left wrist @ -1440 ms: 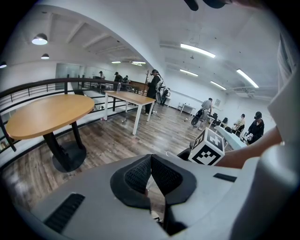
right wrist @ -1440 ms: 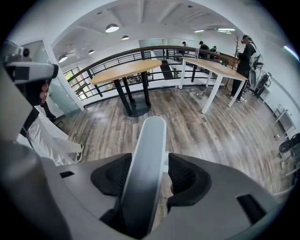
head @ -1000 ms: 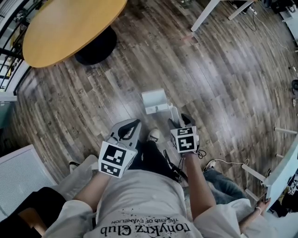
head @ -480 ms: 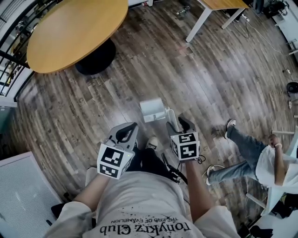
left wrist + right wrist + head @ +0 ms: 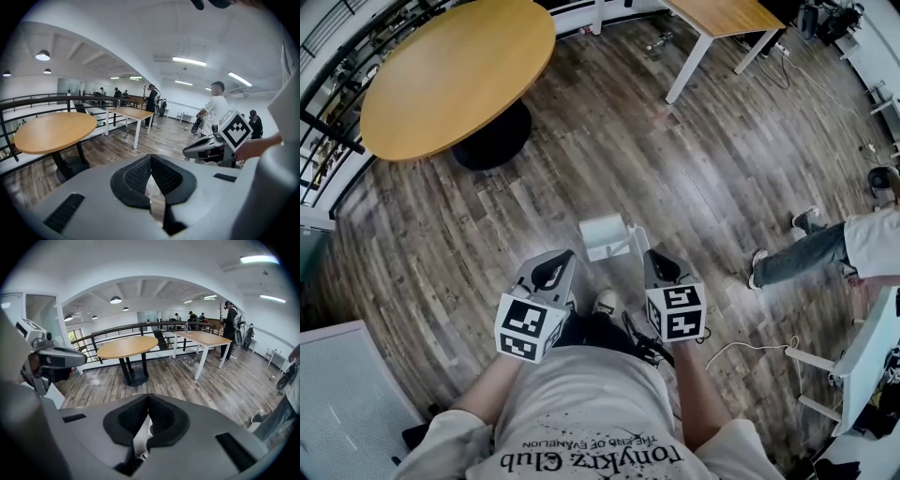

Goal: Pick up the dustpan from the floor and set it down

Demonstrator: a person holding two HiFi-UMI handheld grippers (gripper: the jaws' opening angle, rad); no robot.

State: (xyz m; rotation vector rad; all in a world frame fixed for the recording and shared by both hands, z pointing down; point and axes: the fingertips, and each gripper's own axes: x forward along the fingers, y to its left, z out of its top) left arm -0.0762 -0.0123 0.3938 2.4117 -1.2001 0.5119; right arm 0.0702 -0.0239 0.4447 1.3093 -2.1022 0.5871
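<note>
The white dustpan [image 5: 605, 234] stands on the wooden floor just ahead of my feet. Its thin white handle [image 5: 637, 242] rises beside my right gripper [image 5: 657, 260]. That gripper hangs above the floor with its jaws shut, pads touching and nothing pressed between them. My left gripper [image 5: 557, 265] is level with it to the left of the dustpan, also shut and empty. In the left gripper view the pads [image 5: 140, 174] meet at the tip [image 5: 151, 157], and the right gripper [image 5: 206, 147] shows alongside. In the right gripper view [image 5: 148, 397] a strip of the white dustpan [image 5: 139, 433] shows below the closed pads.
A round wooden table [image 5: 455, 75] on a black base [image 5: 492, 131] stands at the back left. A white-legged desk [image 5: 722, 19] is at the back right. A person [image 5: 848, 246] walks at the right. A white cable [image 5: 750, 347] lies near my right side.
Both grippers have risen away from the floor and the dustpan. The right gripper's jaws have gone from open to shut. A person has walked across at the right.
</note>
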